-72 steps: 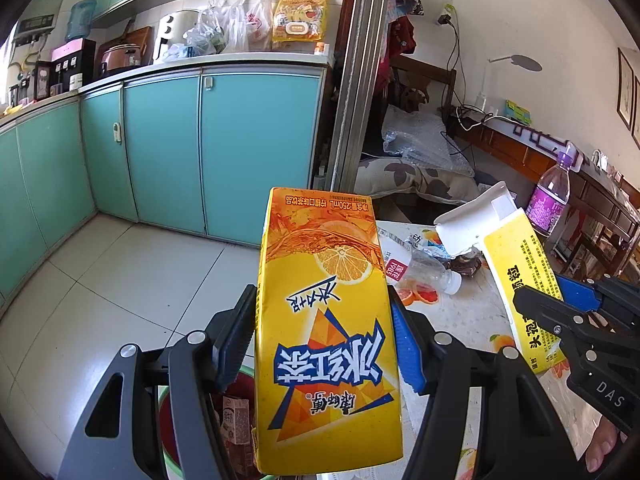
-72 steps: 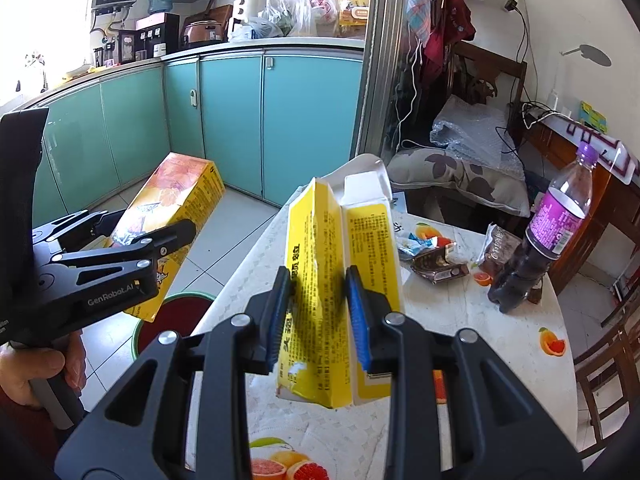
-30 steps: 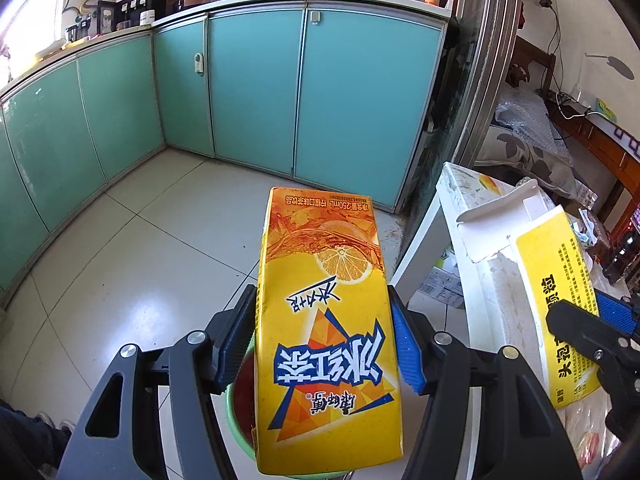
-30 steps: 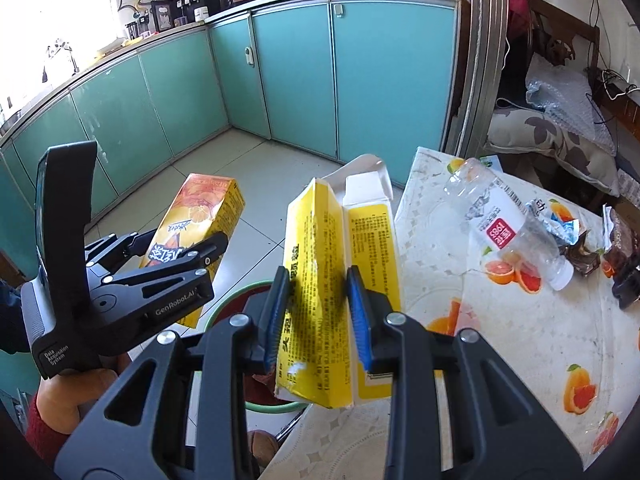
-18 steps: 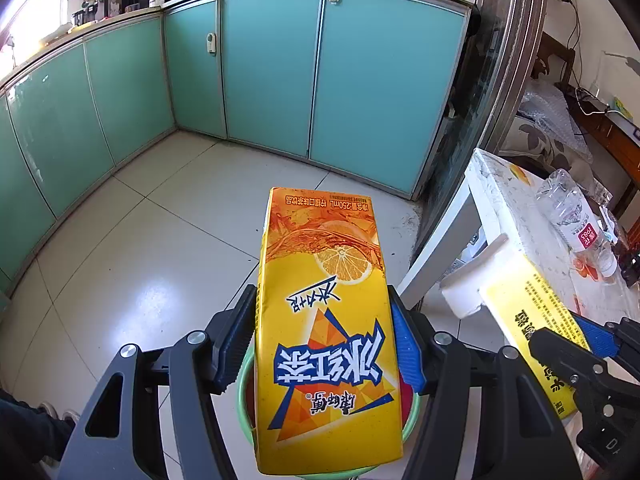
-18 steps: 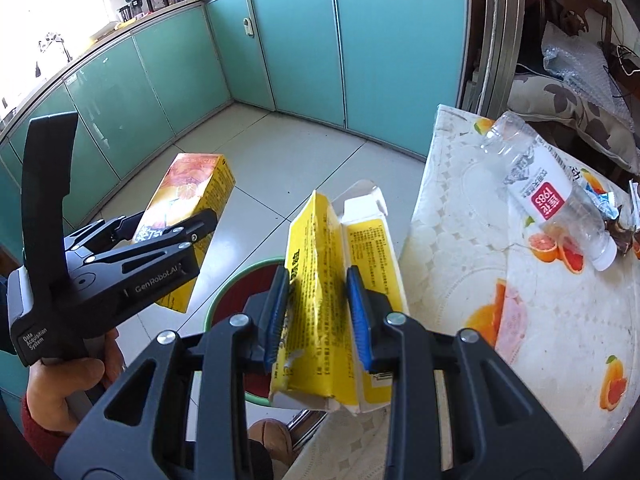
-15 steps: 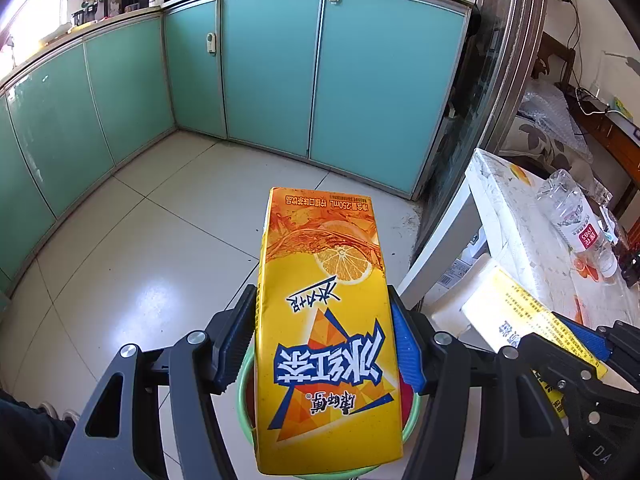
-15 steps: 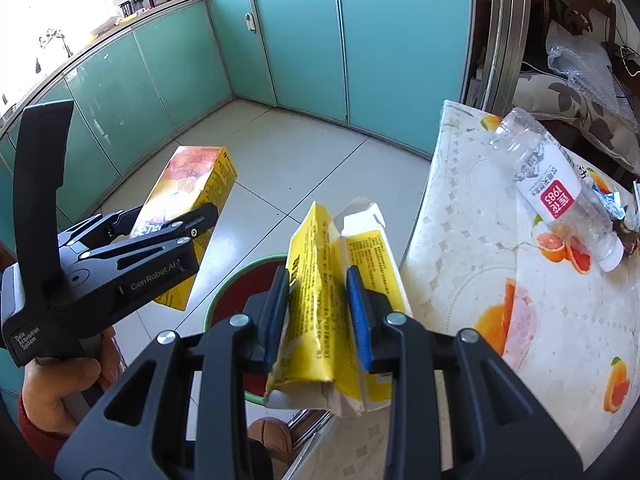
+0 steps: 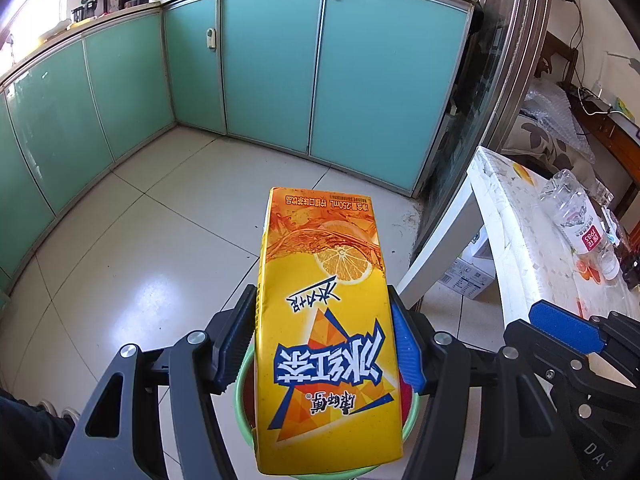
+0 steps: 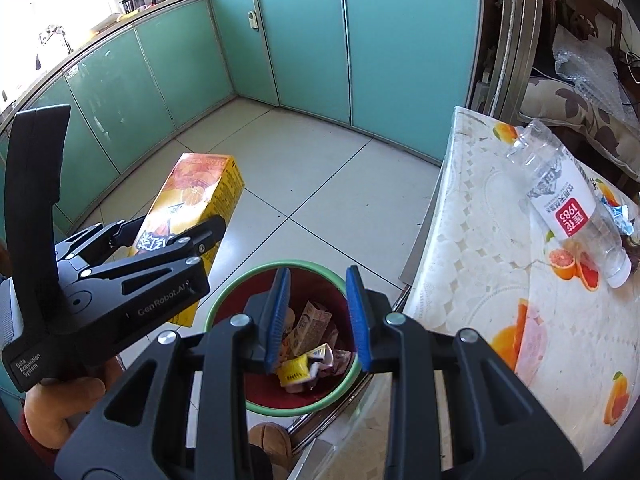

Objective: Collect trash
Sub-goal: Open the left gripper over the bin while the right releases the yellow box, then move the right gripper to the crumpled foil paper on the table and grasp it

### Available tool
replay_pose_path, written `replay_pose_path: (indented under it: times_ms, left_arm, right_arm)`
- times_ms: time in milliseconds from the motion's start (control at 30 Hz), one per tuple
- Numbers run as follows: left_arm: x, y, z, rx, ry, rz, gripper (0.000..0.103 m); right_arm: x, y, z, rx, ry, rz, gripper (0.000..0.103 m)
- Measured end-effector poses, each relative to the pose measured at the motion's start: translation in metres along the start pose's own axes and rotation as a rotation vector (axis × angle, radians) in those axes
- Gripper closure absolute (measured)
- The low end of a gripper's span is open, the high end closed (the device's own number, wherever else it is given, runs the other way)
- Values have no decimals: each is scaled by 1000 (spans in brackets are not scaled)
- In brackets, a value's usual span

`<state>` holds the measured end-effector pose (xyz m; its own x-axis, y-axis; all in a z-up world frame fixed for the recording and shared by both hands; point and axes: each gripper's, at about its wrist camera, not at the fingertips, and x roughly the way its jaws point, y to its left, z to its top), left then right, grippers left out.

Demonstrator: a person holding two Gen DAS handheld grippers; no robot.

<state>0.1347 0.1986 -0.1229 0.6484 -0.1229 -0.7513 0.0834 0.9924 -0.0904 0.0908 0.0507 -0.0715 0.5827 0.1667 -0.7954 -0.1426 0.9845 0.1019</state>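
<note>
The orange tea carton (image 9: 328, 320) sits clamped in my left tongs (image 9: 323, 344), its long axis running straight out along the fingers, far end tipped away from me and downward. The green-rimmed bin (image 10: 280, 340) on the floor lies directly beneath and just behind it in the left wrist view, only slivers of rim showing either side of the carton. From the right wrist view the carton hangs to the left of the bin's mouth rather than squarely over it, so I judge a short shift to the right comes before letting go.

My right tongs (image 10: 316, 316) stand narrowly parted with nothing between the blue pads, poised over the bin beside the desk (image 10: 480, 280). Half a second ago they gripped the yellow torn carton (image 10: 294, 372); now it lies inside the bin among the other scraps. An empty clear bottle (image 10: 576, 204) lies on the desk to the right.
</note>
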Motion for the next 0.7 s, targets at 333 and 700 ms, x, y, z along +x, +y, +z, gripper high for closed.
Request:
replay_pose_path:
  times_ms: [333,700]
  left_arm:
    - [2,-6,1,3,7,6,23]
    - [-15,-26,3,50,-15,-2,23]
  right_arm:
    - [-27,-11,-6,44,-33,-15,45]
    - [-93,-28,-15,59,-134,1,37]
